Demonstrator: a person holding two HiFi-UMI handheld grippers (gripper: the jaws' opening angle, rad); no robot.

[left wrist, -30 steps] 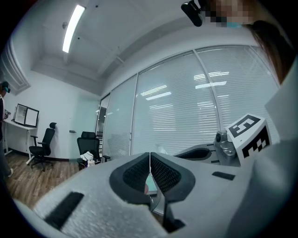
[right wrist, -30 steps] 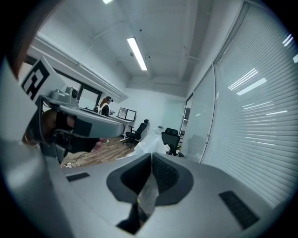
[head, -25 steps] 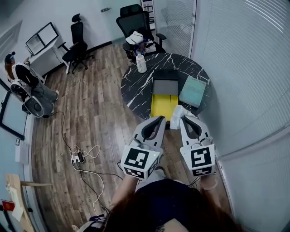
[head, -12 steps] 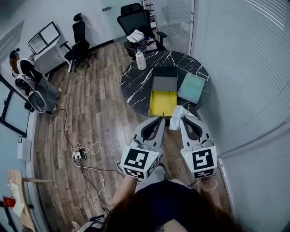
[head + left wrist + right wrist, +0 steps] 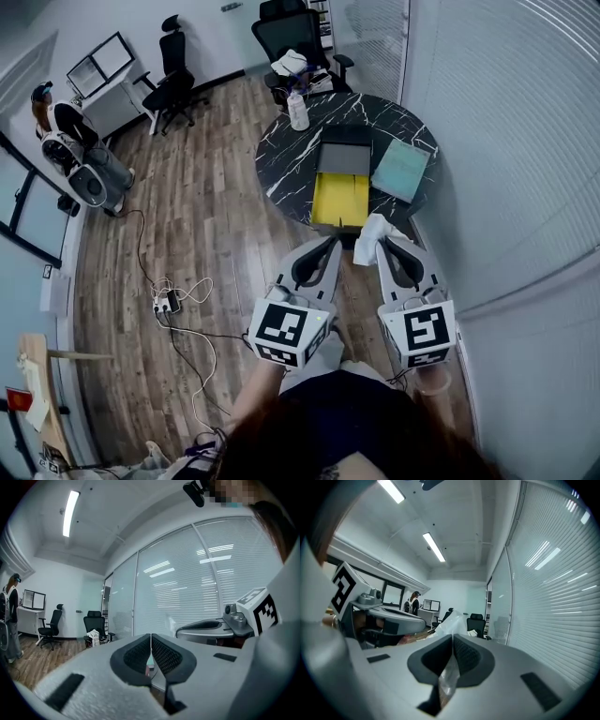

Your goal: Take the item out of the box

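Our right gripper (image 5: pixel 453 642) has its jaws pinched on a crumpled, clear plastic bag (image 5: pixel 451 620) – the film runs down between the dark ribbed pads and billows out past the tips. In the head view the bag hangs outside the box, just near of its near right corner, above the table's near edge. Our left gripper (image 5: pixel 151 643) sits just left of the right one, its jaws pressed together with nothing between them.

Beyond the grippers lies the open cardboard box with a bright yellow inside (image 5: pixel 339 199) – its yellow floor shows bare, and a flat grey panel (image 5: pixel 344 159) lies at its far end. Just right of the box rests a flat, pale teal rectangle (image 5: pixel 400 169). Both lie on the round black marble table with white veins (image 5: pixel 286 164), and a white bottle (image 5: pixel 298 111) stands near the table's far left rim.

Farther off, a black office chair (image 5: pixel 291 33) stands behind the table. A white power strip with cables (image 5: pixel 167 302) lies on the wooden floor to the left, and a person (image 5: pixel 80 155) stands at the far left.
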